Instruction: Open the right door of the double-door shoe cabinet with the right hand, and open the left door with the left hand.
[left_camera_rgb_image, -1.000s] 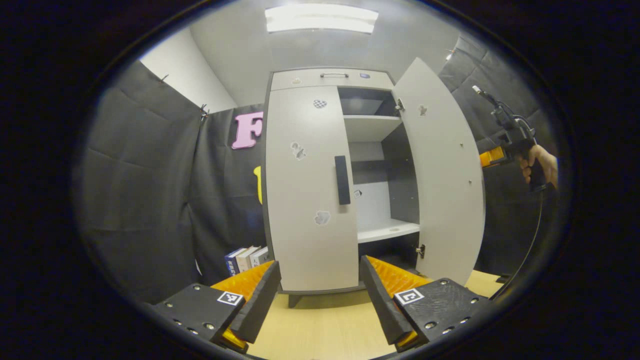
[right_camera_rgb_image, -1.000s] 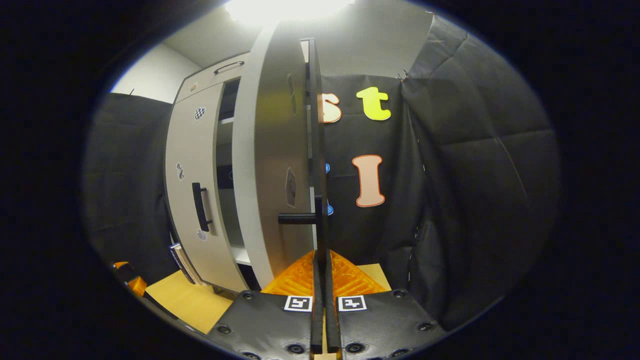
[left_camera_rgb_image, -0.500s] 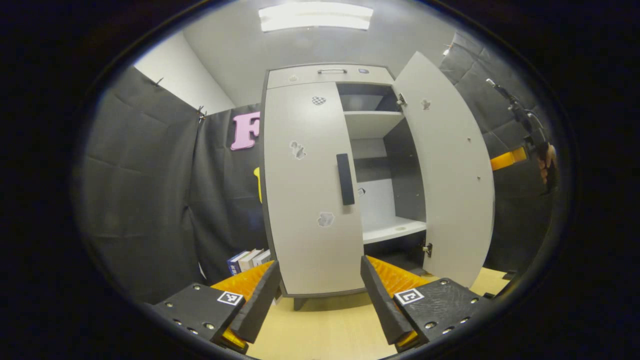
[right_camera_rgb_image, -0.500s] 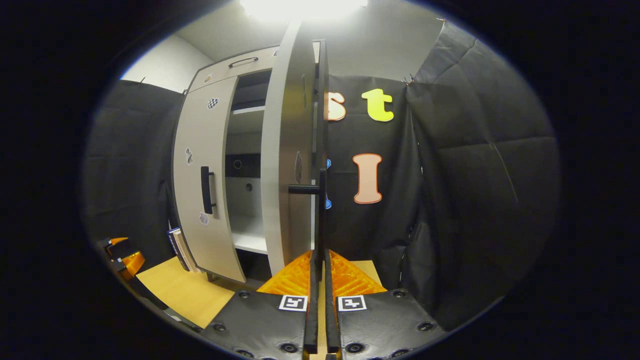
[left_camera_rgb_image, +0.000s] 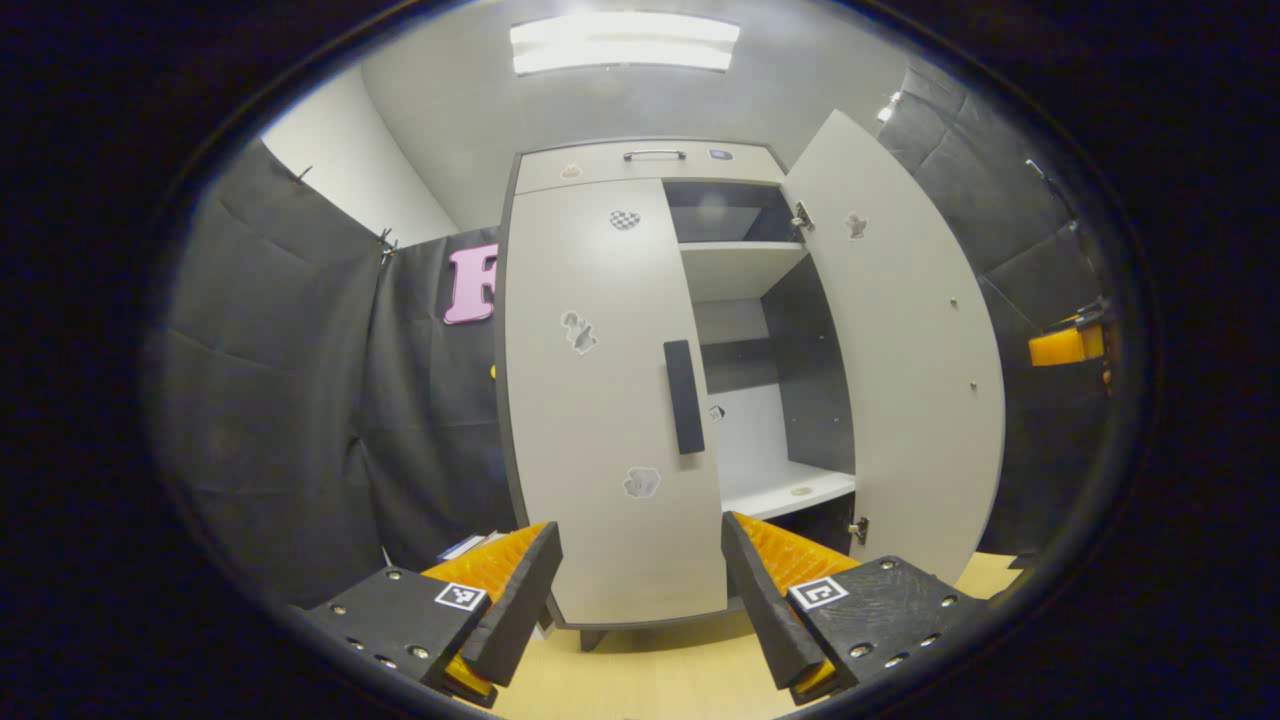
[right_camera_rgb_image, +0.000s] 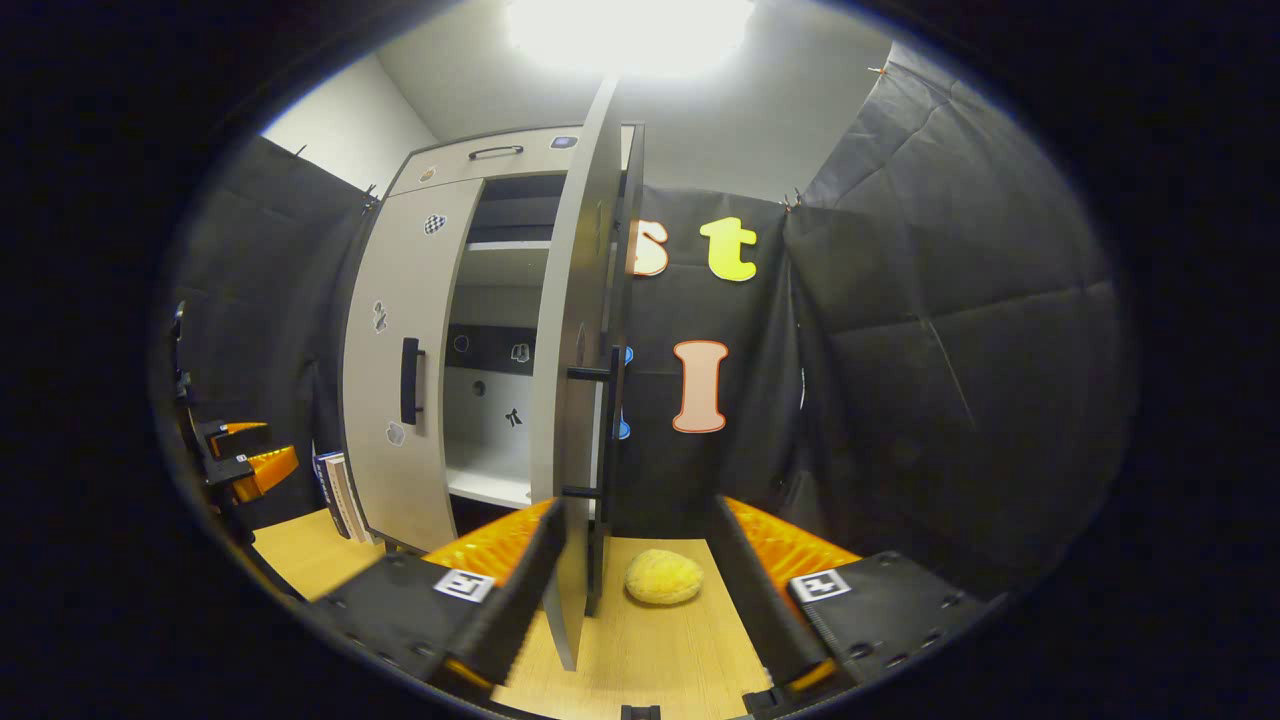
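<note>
Booth hung with quilted black cloth, white ceiling with a bright panel light at top centre; pale wood-grain worktop (right_camera_rgb_image: 650, 640) along the bottom of both views.

Shoe cabinet (left_camera_rgb_image: 650, 160) stands centre frame, matte grey flat panels, dark carcass edges, small stickers on the fronts. Right door (left_camera_rgb_image: 905, 350) swung wide, right of centre in the left gripper view; in the right gripper view it is seen edge-on at centre, its black bar handle (right_camera_rgb_image: 600, 420) sticking out. White shelves visible inside. Left door (left_camera_rgb_image: 600, 400) closed, slim black vertical handle (left_camera_rgb_image: 683, 397) at mid frame.

Left tongs (left_camera_rgb_image: 640, 590): spread wide, holding nothing, lower centre, aimed at the left door but short of its handle. Right tongs (right_camera_rgb_image: 635, 580): spread wide, empty, straddling the open door's lower edge without gripping it.

A lumpy yellow sponge-like object (right_camera_rgb_image: 663, 577) lies on the worktop beside the door's foot; books (right_camera_rgb_image: 335, 485) stand left of the cabinet.

Risks, judged:
- The handle is narrow and smooth; an off-centre closure could slip off it.
- Pulling straight rather than along the hinge arc could drag or tip the cabinet.
- The right tongs close to the door edge could knock it back.
</note>
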